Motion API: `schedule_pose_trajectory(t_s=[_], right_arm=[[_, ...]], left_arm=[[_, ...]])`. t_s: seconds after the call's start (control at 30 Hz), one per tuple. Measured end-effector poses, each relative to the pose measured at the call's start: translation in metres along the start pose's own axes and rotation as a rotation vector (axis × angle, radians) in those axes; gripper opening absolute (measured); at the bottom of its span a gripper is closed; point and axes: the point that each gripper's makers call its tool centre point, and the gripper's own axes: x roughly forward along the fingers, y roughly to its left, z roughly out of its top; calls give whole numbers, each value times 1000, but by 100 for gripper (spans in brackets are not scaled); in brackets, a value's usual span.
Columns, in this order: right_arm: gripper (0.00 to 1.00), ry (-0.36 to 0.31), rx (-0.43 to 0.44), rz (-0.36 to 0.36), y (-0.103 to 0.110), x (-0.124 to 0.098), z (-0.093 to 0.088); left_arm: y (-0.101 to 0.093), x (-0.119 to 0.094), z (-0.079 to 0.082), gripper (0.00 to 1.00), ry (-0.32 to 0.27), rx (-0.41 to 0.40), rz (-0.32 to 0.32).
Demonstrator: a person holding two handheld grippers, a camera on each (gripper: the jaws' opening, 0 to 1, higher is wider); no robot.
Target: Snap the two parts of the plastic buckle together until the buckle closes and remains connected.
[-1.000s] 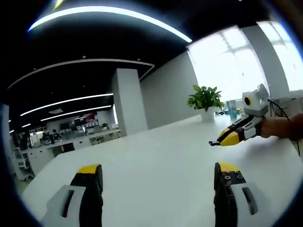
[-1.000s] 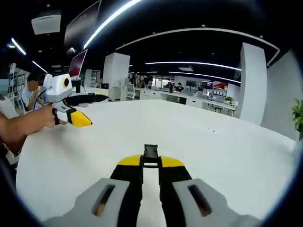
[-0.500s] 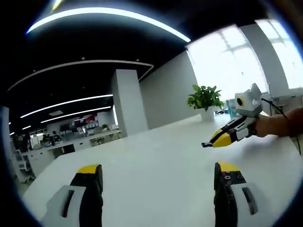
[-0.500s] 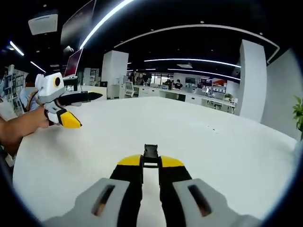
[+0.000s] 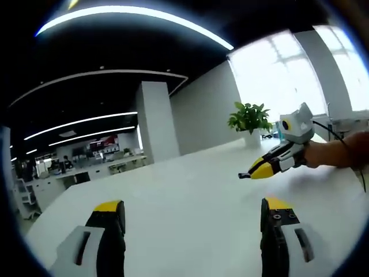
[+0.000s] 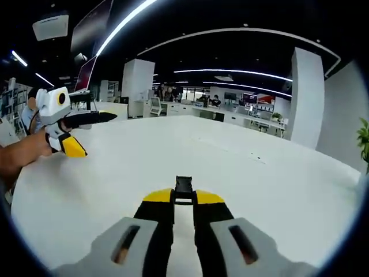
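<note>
We find the right gripper point(image 6: 183, 203) pinched on a black buckle part point(image 6: 183, 187) above the bench point(image 6: 230, 167), the left gripper point(image 5: 193, 216) wide and empty — mate unseen, so locate it first, then align squarely.

Both grippers: black jaws w/ yellow tips, grey-white bodies; left gripper point(image 5: 192, 216), right gripper point(image 6: 184, 199).

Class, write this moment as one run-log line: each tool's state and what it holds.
left tool: open, nothing between jaws | right tool: shut on black buckle part | both above white table
</note>
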Motion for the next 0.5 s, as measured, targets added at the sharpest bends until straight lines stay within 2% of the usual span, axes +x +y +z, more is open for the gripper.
schedule_pose_trajectory(t_s=[0.5], right_arm=[[9,14,15,-21,-13,11,-1]], left_arm=[[-2,2,-2,100,13,20,-10]])
